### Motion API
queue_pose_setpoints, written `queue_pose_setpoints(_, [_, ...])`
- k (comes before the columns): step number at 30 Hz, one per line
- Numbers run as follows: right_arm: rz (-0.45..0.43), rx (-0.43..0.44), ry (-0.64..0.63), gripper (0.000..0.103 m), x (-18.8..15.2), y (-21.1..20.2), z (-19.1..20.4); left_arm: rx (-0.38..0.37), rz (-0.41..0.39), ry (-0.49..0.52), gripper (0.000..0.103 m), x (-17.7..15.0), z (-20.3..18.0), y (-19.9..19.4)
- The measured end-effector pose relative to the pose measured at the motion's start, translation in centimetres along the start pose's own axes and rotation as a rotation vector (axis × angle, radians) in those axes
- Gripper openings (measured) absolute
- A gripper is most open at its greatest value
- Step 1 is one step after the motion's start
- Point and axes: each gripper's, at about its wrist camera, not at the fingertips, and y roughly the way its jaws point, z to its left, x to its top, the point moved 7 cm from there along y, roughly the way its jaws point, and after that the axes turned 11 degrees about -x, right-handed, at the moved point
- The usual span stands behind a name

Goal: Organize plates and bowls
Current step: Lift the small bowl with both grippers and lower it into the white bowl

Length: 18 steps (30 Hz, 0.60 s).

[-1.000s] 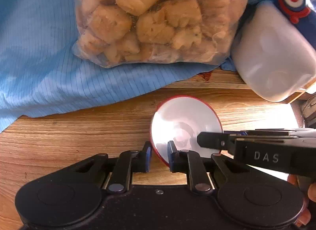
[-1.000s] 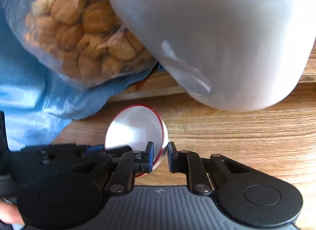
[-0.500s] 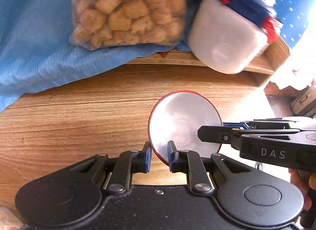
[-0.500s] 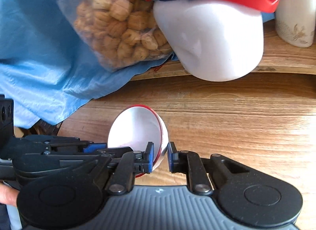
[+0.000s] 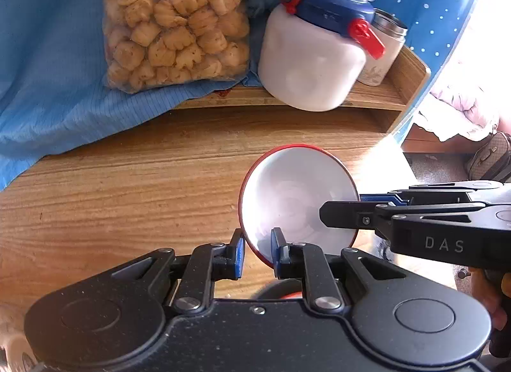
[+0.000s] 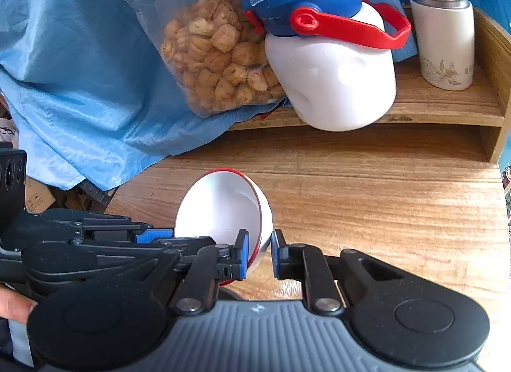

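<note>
Bowl first: the small white bowl with the red outer rim [image 5: 297, 199] hangs tilted above the wooden desk top [image 5: 127, 186], pinched between both of your tools. Your left gripper [image 5: 257, 252] has its jaws clamped on the near edge of the rim, one blue pad outside the wall and one inside. Your right gripper [image 6: 259, 252] bites the opposite edge the same way, jaws closed on the thin wall; in the left wrist view it reaches in from the right [image 5: 345, 212], lettered DAS on its body.

Beyond the bowl you have a low wooden shelf [image 6: 447, 110] at the back of the desk. On it stands a squat white plastic jug with a blue lid and red handle [image 6: 332, 84], and well to its right a white cylindrical flask with a steel top [image 6: 444, 36]. Just left of the jug, touching it, leans a clear plastic bag of tan biscuits [image 5: 172, 23], resting on crumpled light blue cloth [image 5: 48, 68] that spills onto the desk.
</note>
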Motion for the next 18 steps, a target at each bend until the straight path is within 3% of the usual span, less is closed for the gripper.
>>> queue_pose_setpoints(9, [0.011,0.016,-0.003,0.017,-1.3,-1.9,-0.3,-0.036,-0.041,-0.035,0.018,-1.7,-1.2,-1.3])
queue_pose_setpoints(18, [-0.003,0.007,0.008,0.017,-1.9,-3.4,-0.5,-0.069,-0.081,-0.008,0.018,-2.1,-2.3,-2.6])
